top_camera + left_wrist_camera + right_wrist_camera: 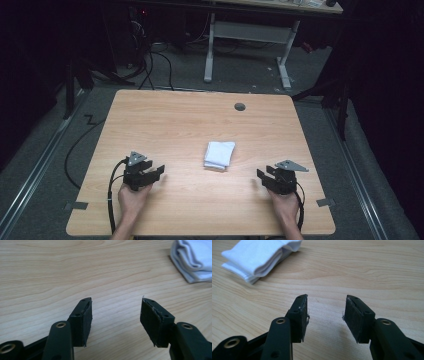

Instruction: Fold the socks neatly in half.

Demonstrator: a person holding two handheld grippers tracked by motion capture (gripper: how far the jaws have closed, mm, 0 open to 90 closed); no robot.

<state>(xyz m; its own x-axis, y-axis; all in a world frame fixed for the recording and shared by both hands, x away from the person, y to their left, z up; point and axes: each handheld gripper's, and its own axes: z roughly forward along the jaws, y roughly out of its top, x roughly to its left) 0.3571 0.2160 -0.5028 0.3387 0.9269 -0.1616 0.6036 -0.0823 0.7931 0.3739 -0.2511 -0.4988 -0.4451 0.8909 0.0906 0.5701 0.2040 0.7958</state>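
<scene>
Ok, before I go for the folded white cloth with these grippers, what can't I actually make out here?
- Folded white cloth: high view too small to count layers; cut by the frame edge in the left gripper view and in the right gripper view.
- Its underside and far edge: hidden by its own folds.
- Left gripper and right gripper: open, nothing between the jaws; whether they touch the table is unclear.

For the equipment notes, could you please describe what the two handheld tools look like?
Both are black. The left tool and right tool each carry a grey three-cornered plate on top and trail a black cable. Their jaws end in flat black pads, slightly frayed, on arms with brass-ringed holes. No sleeves cover the forearms.
</scene>
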